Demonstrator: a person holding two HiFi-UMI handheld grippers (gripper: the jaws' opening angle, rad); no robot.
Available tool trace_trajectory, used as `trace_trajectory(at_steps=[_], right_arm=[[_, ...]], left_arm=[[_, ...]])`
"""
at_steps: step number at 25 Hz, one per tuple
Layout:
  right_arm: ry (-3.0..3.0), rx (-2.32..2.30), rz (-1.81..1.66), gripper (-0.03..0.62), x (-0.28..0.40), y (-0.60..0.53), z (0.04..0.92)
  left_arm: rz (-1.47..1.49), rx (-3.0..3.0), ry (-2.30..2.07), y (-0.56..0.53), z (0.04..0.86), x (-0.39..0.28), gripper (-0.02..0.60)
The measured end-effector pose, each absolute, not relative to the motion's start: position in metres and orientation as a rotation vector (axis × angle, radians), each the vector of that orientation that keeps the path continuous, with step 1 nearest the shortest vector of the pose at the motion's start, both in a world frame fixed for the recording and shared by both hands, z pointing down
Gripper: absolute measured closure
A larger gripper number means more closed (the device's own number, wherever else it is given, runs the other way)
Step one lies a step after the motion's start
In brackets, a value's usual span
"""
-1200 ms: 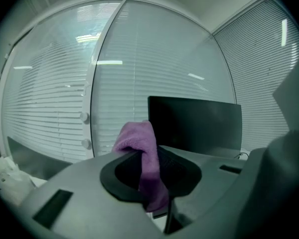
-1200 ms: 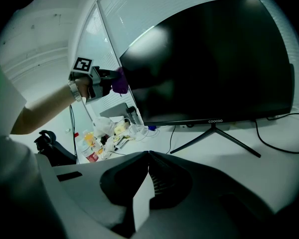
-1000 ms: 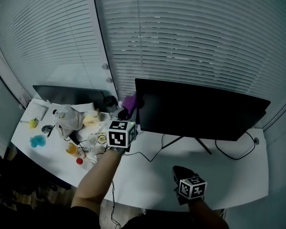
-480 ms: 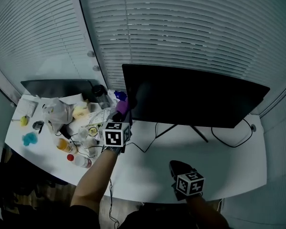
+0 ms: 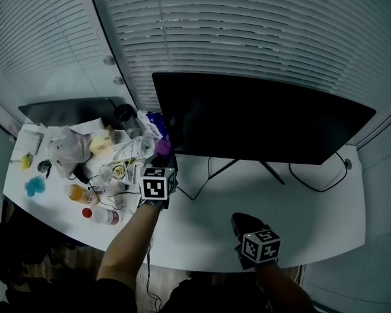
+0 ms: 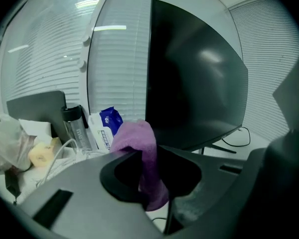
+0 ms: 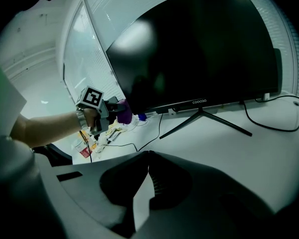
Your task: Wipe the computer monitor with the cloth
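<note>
A wide black monitor point(image 5: 260, 119) stands on a thin-legged stand at the back of the white desk point(image 5: 313, 207); its dark screen also fills the right gripper view point(image 7: 199, 49) and the left gripper view point(image 6: 194, 83). My left gripper point(image 5: 164, 156) is shut on a purple cloth point(image 6: 144, 153), held just below the monitor's lower left corner; the cloth point(image 5: 163, 146) sticks up past the jaws. My right gripper point(image 5: 242, 227) is shut and empty, low over the desk's front edge, clear of the monitor.
Clutter crowds the desk's left part: a white bag point(image 5: 68, 149), bottles point(image 5: 78, 193), a dark flask point(image 6: 74, 126), a blue wipes pack point(image 6: 108, 121), a laptop point(image 5: 65, 109). Cables point(image 5: 195, 191) run under the monitor. Blinds point(image 5: 247, 31) hang behind.
The left gripper with the cloth has dropped from beside the monitor's left edge to below its lower left corner. The head view has shifted rightwards. The right gripper stays put.
</note>
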State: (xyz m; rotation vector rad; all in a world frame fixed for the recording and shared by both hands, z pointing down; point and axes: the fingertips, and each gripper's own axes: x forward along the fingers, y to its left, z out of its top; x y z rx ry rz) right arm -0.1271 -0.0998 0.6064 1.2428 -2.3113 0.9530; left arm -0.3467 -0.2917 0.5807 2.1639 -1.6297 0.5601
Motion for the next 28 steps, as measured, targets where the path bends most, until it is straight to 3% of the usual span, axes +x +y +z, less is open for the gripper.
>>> trace_trajectory(at_steps=[13, 28], right_arm=[[-2.283, 1.238, 0.996, 0.569, -0.111, -0.113, 0.627], [-2.307, 1.275, 0.955, 0.57, -0.09, -0.124, 0.613]], left_arm=[[0.639, 2.087, -1.594, -0.283, 0.633, -0.343, 0.511], [0.63, 2.117, -1.569, -0.243, 0.624, -0.328, 0.511]])
